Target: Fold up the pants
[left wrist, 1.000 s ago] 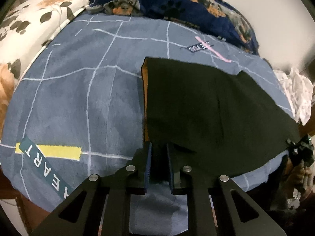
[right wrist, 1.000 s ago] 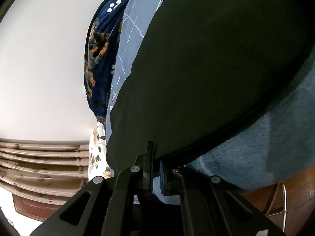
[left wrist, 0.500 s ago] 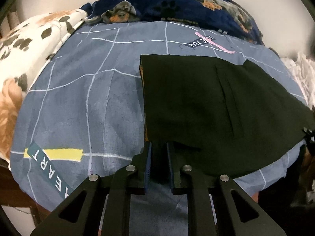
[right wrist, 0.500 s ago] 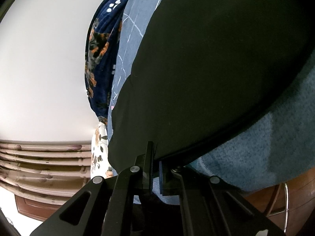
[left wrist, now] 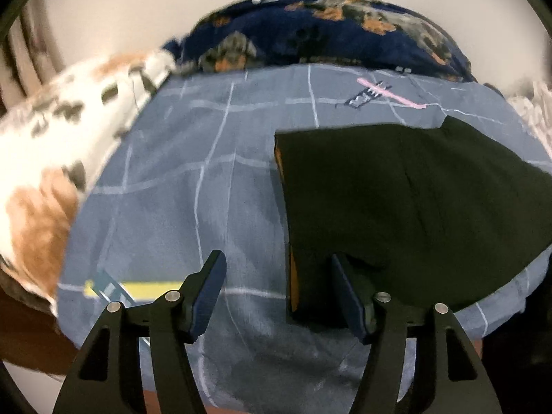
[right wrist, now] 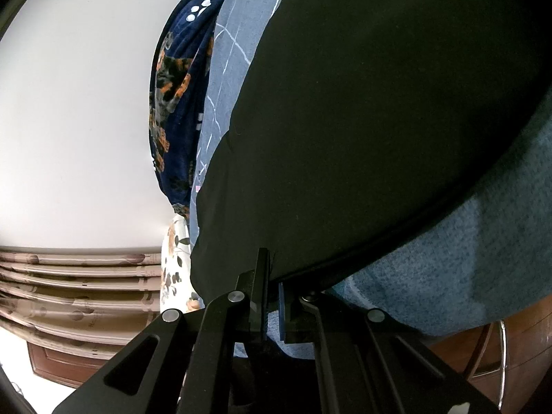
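We work over a bed covered by a blue-grey sheet (left wrist: 214,186) printed with a thin white grid and a few coloured labels. At its far end lies a dark blue blanket (left wrist: 331,34) with a dog-and-paw print, and along its left side a white blanket (left wrist: 45,158) with brown and grey blotches.

The black pants (left wrist: 407,207) lie folded flat on the right half of the sheet. Their left edge runs straight down toward us, with an orange lining showing along it. In the right wrist view the pants (right wrist: 379,120) fill most of the frame, their near edge reaching over the edge of the bed.

Our left gripper (left wrist: 276,296) has just been opening; its jaws now stand well apart. The near left corner of the pants lies between them, against the right finger, but the pads do not press on it.

Our right gripper (right wrist: 272,296) has its jaws drawn nearly together, pinching the near hem of the pants between the pads.

Behind the bed stands a plain white wall (right wrist: 76,103), with brown patterned curtains (right wrist: 79,296) beside it.
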`<state>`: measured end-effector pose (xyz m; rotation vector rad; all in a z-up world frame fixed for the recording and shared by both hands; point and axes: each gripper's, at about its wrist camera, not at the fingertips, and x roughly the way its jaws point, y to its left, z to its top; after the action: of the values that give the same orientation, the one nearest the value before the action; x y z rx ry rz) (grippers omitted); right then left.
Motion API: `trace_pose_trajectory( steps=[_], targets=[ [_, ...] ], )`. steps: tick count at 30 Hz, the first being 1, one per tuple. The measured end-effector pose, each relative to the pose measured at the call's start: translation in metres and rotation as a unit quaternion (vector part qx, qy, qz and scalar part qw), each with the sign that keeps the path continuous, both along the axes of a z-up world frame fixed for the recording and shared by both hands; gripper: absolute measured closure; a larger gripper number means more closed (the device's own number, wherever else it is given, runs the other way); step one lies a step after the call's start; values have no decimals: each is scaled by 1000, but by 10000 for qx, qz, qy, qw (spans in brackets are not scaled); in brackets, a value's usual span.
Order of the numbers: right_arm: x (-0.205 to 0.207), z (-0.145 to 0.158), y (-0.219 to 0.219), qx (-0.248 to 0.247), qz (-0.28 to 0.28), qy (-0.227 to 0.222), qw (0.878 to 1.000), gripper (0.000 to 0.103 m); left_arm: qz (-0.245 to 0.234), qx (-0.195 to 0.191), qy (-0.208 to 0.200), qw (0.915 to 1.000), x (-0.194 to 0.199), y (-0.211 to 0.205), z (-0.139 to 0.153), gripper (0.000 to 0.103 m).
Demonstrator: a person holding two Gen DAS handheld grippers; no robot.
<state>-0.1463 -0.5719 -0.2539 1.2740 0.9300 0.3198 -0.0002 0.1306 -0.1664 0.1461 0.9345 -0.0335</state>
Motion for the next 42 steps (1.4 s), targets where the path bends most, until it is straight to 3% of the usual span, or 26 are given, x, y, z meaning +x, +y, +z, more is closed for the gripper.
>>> trace_pose_trajectory(
  steps=[3,4,9,12,14,17,20,22,28,42],
  targets=[
    [-1,0,-2,13,-4,-4,10000,101,-79,444,18,9990,4,-5,-1,33],
    [-1,0,-2,29,-3,-2,10000,101,-92,432,67,9990,5,-1,-3,33],
    [-1,-1,-4,22,3,-5,10000,101,270,-164,42,9995,3,39,-4,33],
    [0,-1,-4,36,1,-2,10000,101,535,-593,-222,9966,-2,57,13,33],
    [0,-1,-4,34,2,3,10000,101,421,-848,-358,9949,-3,53,27,33],
    [1,-1,-4,37,3,-3,10000,101,-215,-866,-295,9956,3,20,36,38],
    [1,-1,-5,29,4,4,10000,101,-892,-946,37,9915,17,-22,28,57],
    [1,-2,-6,47,5,2,10000,101,-1036,-969,217,9896,28,-39,18,69],
    [3,-2,-7,72,15,3,10000,102,-739,-1285,479,9878,61,-38,-12,73],
    [10,-1,11,138,80,-57,9999,103,-778,-1210,137,9895,88,-32,-25,77]
  ],
)
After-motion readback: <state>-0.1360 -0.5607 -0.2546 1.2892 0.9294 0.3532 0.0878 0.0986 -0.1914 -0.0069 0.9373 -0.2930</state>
